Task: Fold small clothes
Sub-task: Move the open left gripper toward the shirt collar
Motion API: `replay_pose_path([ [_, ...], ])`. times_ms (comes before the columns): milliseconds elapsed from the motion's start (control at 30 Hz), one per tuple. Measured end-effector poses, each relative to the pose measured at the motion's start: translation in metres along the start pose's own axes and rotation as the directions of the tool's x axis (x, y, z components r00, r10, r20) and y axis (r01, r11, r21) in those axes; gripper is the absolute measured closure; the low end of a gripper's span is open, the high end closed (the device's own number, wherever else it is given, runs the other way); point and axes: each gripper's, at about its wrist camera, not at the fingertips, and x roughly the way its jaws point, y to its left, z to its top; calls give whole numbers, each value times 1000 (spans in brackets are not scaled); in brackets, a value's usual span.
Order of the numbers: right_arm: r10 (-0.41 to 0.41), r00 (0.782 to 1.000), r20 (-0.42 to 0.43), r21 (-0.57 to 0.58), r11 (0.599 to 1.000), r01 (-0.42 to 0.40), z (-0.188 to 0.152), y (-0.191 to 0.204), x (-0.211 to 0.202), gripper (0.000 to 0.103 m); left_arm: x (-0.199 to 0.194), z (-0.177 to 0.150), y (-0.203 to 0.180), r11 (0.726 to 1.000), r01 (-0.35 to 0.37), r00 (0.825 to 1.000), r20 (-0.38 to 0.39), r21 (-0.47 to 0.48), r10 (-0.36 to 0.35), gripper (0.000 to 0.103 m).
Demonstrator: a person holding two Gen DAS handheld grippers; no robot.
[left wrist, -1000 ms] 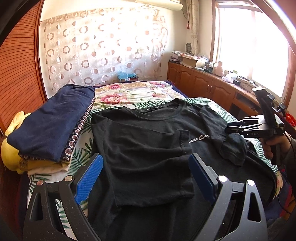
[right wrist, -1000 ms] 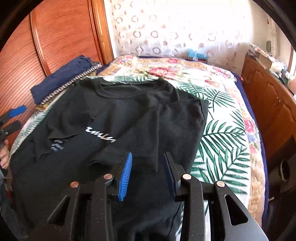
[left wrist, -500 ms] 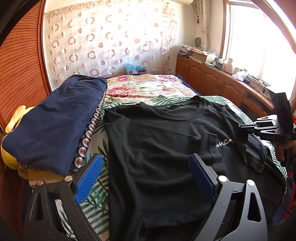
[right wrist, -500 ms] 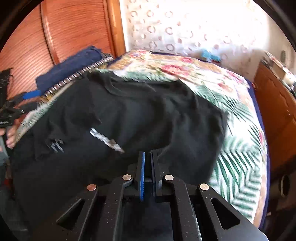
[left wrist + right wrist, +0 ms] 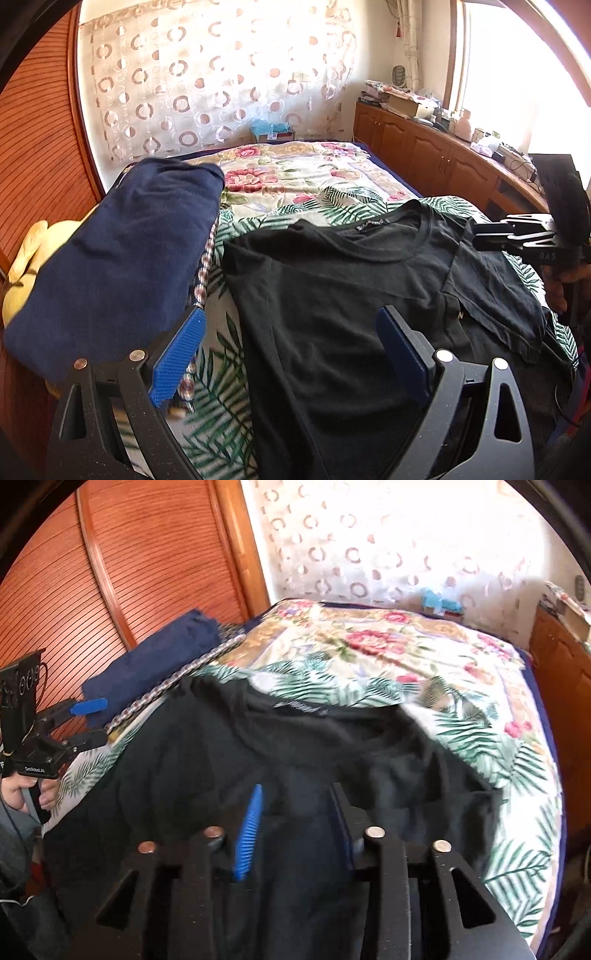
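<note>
A black T-shirt (image 5: 332, 295) lies flat on the bed with its collar toward the far end. Its right sleeve panel (image 5: 491, 295) is folded inward over the chest. My left gripper (image 5: 290, 317) hangs open and wide over the shirt's left edge, nothing pinched; the right wrist view shows this gripper (image 5: 90, 722) at the far left. My right gripper (image 5: 297, 790) hovers over the shirt's right side, jaws opening, black cloth lying under the gap but not pressed. This right gripper (image 5: 480, 236) shows at the right edge of the left wrist view.
A folded navy garment (image 5: 122, 258) sits on a pile at the bed's left, beside a yellow plush toy (image 5: 29, 254). The floral bedspread (image 5: 295, 177) stretches beyond the collar. Wooden cabinets (image 5: 424, 155) line the right wall and a slatted wardrobe door (image 5: 110, 590) the left.
The right gripper's jaws went from apart to shut and stand apart again. Both grippers moved along the bed; the left one slid toward the navy pile, and the white print is nearly covered.
</note>
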Motion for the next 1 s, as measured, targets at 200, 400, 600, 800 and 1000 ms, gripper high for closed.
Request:
replay_pose_path([
  [200, -178, 983, -50, 10, 984, 179, -25, -39, 8, 62, 16, 20, 5, 999, 19, 999, -32, 31, -18, 26],
  [400, -227, 971, -72, 59, 971, 231, -34, -56, 23, 62, 46, 40, 10, 999, 26, 994, -105, 40, -22, 45],
  [600, -243, 969, -45, 45, 969, 245, -38, -53, 30, 57, 69, 44, 12, 998, 1, 985, -175, 55, 8, 55],
  [800, -233, 971, -53, 26, 972, 234, -39, -45, 37, 44, 89, 44, 11, 996, -29, 971, -236, 79, 47, 61],
  [1000, -222, 974, -51, 34, 974, 224, -39, -51, 27, 42, 107, 43, 9, 992, -76, 955, -279, 101, 102, 61],
])
